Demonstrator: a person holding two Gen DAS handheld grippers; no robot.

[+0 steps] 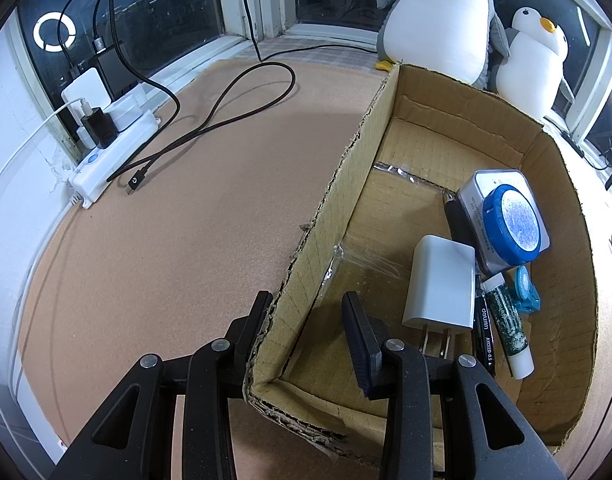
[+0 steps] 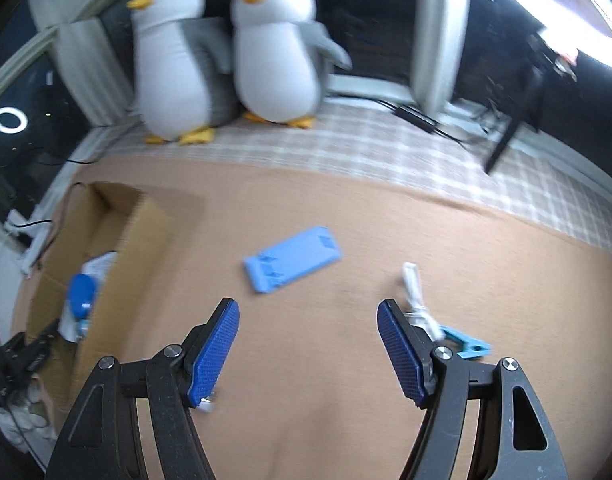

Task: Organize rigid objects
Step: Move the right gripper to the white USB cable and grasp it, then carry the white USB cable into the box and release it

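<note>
Two grippers are at work over a tan, felt-like mat (image 1: 186,240). Furthest left, a white power strip (image 1: 110,160) sits by the window with a black cable looping away from it. Next comes the left gripper (image 1: 306,320), whose fingers straddle the near left wall of the cardboard box (image 1: 346,184) and are clenched on that ragged corrugated edge: one finger outside, one inside. Within the box, right of the inner finger, lie a white rectangular charger (image 1: 438,280) with metal prongs, a black pen (image 1: 484,336), a slim green-and-white tube (image 1: 506,320), and, further back, a round blue lid (image 1: 514,224) resting on a grey case (smooth hard plastics, mostly).

On the other camera's blurred view, the right gripper (image 2: 308,344) hovers with its ribbed blue pads spread apart and nothing between them. A flat light-blue plastic piece (image 2: 292,258), rectangular with notched ends, lies on the mat ahead of the fingers, roughly centred between them and well apart from both. Just beside the right finger sit a white bundled cord (image 2: 416,300) and a small blue clip (image 2: 468,342). Behind stand two plush penguins (image 2: 226,52).
</note>
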